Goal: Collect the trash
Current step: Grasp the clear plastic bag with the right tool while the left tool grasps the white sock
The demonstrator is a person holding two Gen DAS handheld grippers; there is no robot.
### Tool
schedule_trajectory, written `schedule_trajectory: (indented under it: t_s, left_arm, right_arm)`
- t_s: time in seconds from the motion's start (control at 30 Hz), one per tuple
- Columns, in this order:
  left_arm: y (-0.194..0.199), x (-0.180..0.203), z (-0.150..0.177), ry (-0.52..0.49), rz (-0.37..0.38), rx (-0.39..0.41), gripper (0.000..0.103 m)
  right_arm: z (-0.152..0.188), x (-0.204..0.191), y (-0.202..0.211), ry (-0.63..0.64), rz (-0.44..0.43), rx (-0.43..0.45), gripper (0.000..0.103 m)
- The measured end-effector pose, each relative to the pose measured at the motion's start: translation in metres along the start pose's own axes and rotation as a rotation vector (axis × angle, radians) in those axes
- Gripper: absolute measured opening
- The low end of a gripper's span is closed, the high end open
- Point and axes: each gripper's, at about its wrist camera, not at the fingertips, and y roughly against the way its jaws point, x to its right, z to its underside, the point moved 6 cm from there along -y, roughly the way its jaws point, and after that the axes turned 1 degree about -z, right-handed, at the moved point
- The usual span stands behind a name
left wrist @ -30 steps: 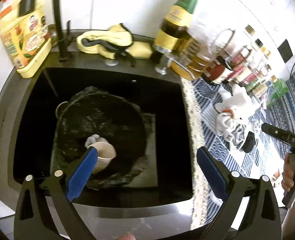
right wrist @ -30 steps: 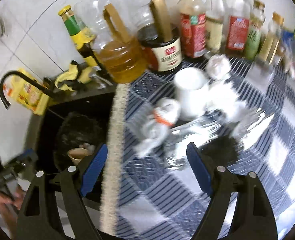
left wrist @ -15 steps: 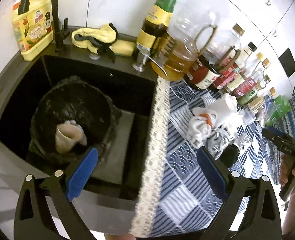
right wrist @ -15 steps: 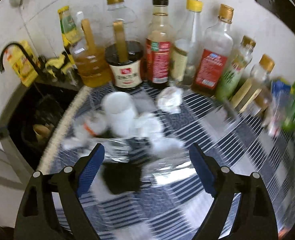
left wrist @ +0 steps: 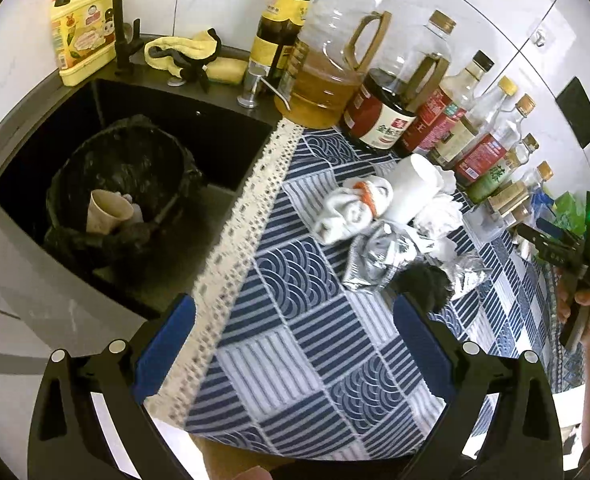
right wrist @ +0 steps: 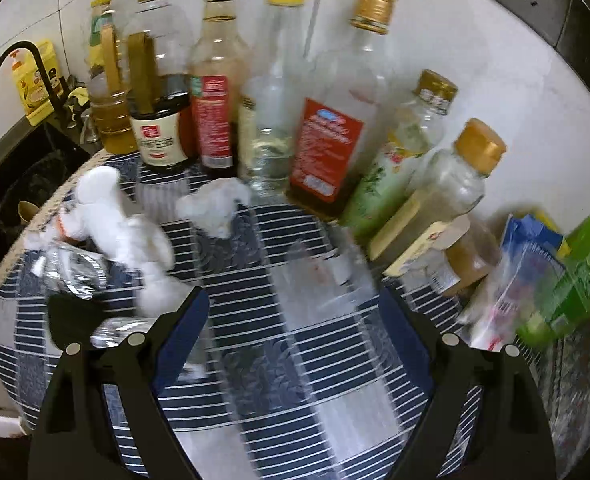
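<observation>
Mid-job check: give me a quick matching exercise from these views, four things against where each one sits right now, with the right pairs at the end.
Things:
1. paper cup
2. yellow cloth
3. crumpled foil
4. big oil jug

Places:
A. on the blue tablecloth, in the trash pile
B. inside the black-lined bin in the sink
C. upright at the wall, nearest the sink of the row of bottles on the cloth
D. on the ledge behind the sink

Pairs: 1-B, 2-D, 3-A, 4-C
</observation>
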Motion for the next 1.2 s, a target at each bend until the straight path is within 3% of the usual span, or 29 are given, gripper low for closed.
schedule_trajectory:
  t_s: [0.23,0.4,0.7,1.2]
  left_arm:
    - [0.008,0.023,0.015,0.008,-0.039,0.018,0.096]
    - [0.005,0.028,0.021,0.024,-0.068,0.002,0.096]
    - [-0.006,0.054,0.018,-0.046,-0.099,-0.034,0.096]
    - [-0.020,0.073,0.011,-0.113,-0.088,-0.077,0.096]
  right_arm:
    - [0.003,0.041,-0.039,-0.010,-0.095,-0.032,0.086]
    - [0.008,0.045,-0.067,0.005,-0.144,-0.057,0.086]
    - [0.011,0.051,-0.099,-0.020,-0.129,-0.073,0.083]
    - [0.014,0.042,-0.116,-0.035,-0.115,-0.083,0.063]
